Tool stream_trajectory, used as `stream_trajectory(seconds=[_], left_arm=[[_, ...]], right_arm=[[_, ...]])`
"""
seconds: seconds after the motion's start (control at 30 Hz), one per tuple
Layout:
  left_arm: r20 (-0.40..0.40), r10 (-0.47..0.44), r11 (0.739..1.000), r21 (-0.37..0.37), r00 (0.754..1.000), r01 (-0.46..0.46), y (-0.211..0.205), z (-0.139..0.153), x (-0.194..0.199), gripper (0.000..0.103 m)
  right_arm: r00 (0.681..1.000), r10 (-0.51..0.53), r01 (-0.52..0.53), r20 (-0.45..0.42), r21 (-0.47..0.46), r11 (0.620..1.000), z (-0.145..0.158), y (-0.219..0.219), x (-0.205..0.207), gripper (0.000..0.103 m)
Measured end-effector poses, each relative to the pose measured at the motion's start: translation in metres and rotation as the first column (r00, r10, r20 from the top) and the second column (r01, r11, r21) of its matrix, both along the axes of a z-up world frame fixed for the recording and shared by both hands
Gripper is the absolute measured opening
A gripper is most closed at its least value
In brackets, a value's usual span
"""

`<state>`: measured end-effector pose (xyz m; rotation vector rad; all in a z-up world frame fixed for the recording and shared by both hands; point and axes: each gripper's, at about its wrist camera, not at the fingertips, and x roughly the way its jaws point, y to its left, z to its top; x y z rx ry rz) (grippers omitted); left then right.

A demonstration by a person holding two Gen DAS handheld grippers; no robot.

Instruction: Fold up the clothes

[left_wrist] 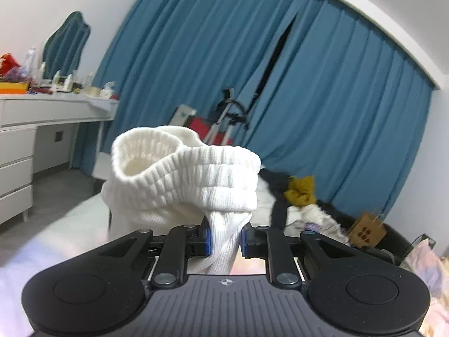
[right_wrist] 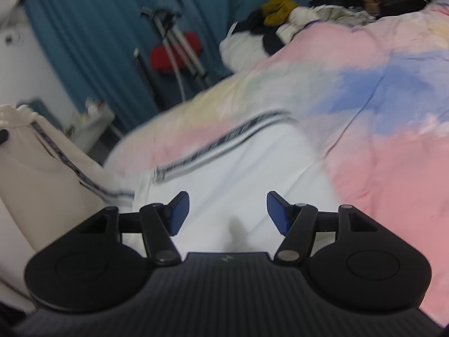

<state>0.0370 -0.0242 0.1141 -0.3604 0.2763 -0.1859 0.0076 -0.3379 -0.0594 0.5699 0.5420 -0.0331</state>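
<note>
- The left hand-held gripper [left_wrist: 224,238] is clamped on a white ribbed garment [left_wrist: 185,182]; its blue pads [left_wrist: 207,238] squeeze a bunched strip of the knit between them.
- Above and just ahead of that gripper, the garment's ribbed elastic band rises in a thick folded loop, lifted clear of the bed [left_wrist: 70,224].
- The right hand-held gripper [right_wrist: 227,213] has its fingers spread wide, with nothing between them; its blue pads [right_wrist: 276,213] angle outward.
- Directly ahead of and below the right gripper, the white garment [right_wrist: 238,168] lies on the pastel pink-and-blue bed cover [right_wrist: 378,154], a dark striped trim [right_wrist: 224,143] running across it, blurred.
- To the right gripper's far left, more of the white cloth hangs upward, carrying the same striped trim.
- Well beyond both grippers, a clothes pile [right_wrist: 280,22] with a mustard piece [left_wrist: 300,191] sits at the bed's far end.
- Blue curtains [left_wrist: 308,84] hang behind; a white tabletop [left_wrist: 56,104] with bottles stands to the left gripper's left.
</note>
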Motion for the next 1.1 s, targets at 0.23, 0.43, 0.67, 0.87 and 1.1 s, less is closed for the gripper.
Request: stream_trajectory(seconds=[0.23,0.43,0.67,0.87,1.1], left_arm=[[0.024,-0.122,0.986,0.114,0.992,0.119,-0.146,-0.028,0.005,0.019],[-0.115,-0.251,0.906,0.323,0.961,0.275,-0.251,-0.135,-0.011,0.019],[-0.178,-0.338,0.778,0.499,0.924,0.381,-0.268,-0.206,-0.014,0.036],[-0.198,-0.430,0.667,0.588,0.881,0.458,-0.248,-0.206,-0.029,0.069],[-0.229,-0.402,0.612,0.653,0.887,0.446,-0.196,-0.185,-0.050,0.077]], right_arm=[[0.986,-0.158,0.154,0.043,0.083,0.985,0.007,-0.067,-0.013,0.066],[0.968,-0.246,0.231,0.051,0.205,0.951,-0.005,-0.116,-0.020,0.066],[0.990,-0.136,0.115,0.022,0.414,0.903,-0.033,-0.134,-0.005,0.066],[0.998,-0.042,0.019,0.040,0.462,0.887,-0.031,-0.124,0.013,0.066],[0.989,0.147,-0.150,0.035,0.327,0.933,-0.016,-0.112,0.061,0.065]])
